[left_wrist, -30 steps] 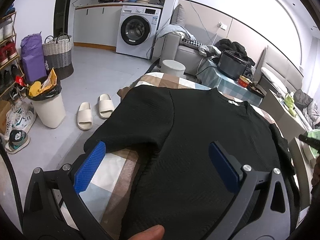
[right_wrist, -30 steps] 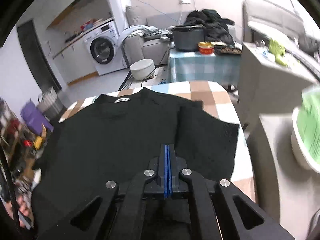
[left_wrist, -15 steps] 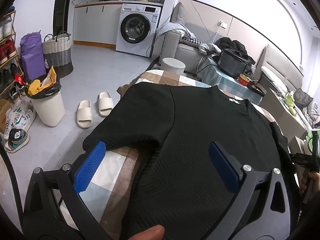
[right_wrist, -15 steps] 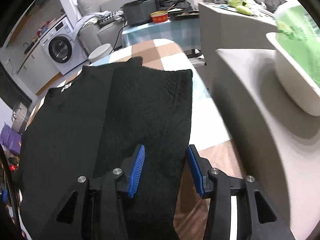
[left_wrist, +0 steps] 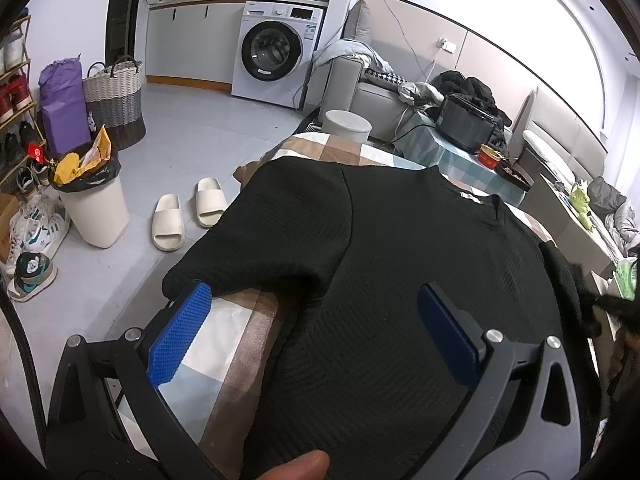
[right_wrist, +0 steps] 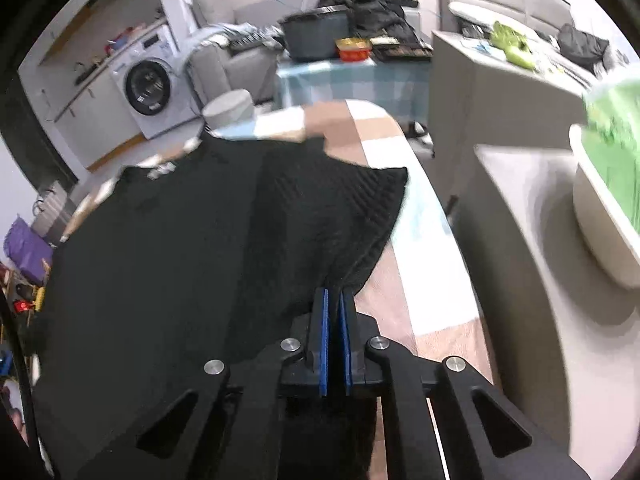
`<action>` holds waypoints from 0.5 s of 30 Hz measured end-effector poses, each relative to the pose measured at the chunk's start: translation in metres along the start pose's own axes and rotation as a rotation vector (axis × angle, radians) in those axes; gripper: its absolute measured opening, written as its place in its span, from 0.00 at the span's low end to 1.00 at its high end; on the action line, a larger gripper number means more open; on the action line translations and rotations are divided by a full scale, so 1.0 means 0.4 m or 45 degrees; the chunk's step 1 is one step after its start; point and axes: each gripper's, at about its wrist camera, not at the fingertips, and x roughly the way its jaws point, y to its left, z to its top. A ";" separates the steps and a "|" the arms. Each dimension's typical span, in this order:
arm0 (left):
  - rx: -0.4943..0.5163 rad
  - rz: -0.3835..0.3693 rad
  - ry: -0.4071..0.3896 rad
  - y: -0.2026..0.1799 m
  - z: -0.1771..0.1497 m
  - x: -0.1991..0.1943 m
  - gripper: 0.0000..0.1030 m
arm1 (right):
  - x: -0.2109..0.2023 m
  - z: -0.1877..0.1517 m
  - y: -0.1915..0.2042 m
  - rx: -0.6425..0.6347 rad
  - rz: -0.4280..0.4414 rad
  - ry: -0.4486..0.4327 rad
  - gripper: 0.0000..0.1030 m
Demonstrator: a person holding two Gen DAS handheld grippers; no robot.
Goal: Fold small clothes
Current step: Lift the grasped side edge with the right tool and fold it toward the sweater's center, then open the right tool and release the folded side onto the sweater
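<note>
The bench [left_wrist: 224,344], covered in a brown, white and pale-blue checked cloth, carried the black ribbed knit short-sleeved top [left_wrist: 400,280] spread flat ahead of both tongs. The left tongs [left_wrist: 312,332] hung wide open over its lower body, gripping nothing; one sleeve lay just past the left-hand pad. The right tongs [right_wrist: 335,308] had just been closing and pinched the hem of the other sleeve [right_wrist: 344,216]. That bite looked thin: a quick pull might slip the knit free, or drag the whole top askew, since nothing pinned it down.
</note>
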 end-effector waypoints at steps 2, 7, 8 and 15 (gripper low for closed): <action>-0.004 0.000 -0.002 0.002 0.001 0.002 0.99 | -0.041 0.022 0.040 -0.038 0.067 -0.046 0.05; 0.003 0.000 -0.006 0.004 0.004 0.001 0.99 | -0.120 0.065 0.207 -0.188 0.390 -0.130 0.08; 0.004 0.002 -0.008 0.005 0.004 0.001 0.99 | -0.124 0.065 0.243 -0.229 0.464 -0.119 0.12; 0.000 0.004 -0.010 0.003 0.001 -0.008 0.99 | -0.176 0.020 0.288 -0.340 0.393 -0.190 0.30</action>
